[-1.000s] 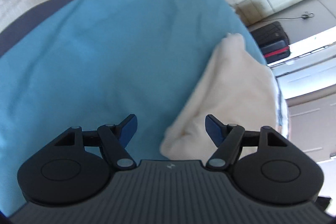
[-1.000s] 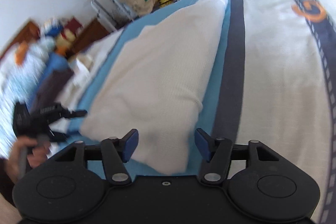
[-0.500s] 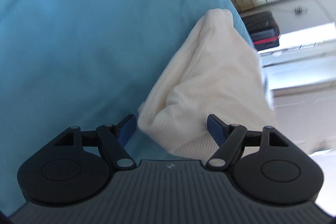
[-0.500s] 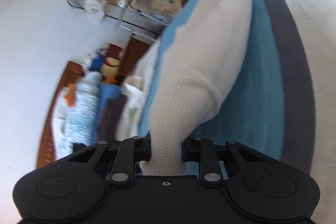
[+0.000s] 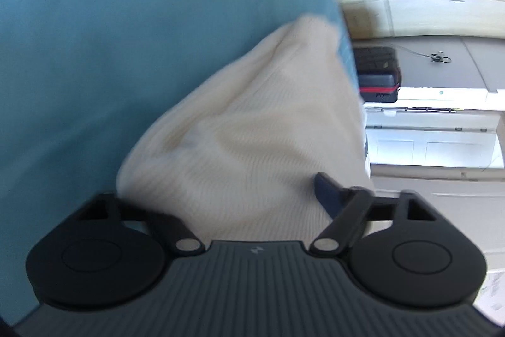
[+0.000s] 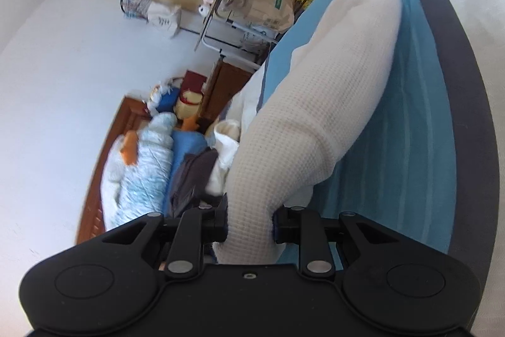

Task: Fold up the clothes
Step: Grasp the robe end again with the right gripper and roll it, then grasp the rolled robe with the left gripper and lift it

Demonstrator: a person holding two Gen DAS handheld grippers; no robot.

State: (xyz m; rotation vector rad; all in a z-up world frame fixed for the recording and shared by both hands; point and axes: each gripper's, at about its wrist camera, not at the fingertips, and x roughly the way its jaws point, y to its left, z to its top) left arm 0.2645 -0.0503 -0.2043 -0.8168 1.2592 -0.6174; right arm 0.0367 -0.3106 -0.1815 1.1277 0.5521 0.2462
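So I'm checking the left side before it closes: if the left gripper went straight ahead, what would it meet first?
The cream garment, most likely: the left gripper is open and the cloth already lies between its fingers, with the blue bedcover beyond. Depth is blurry.

No text, label or number is legible on anything in view.
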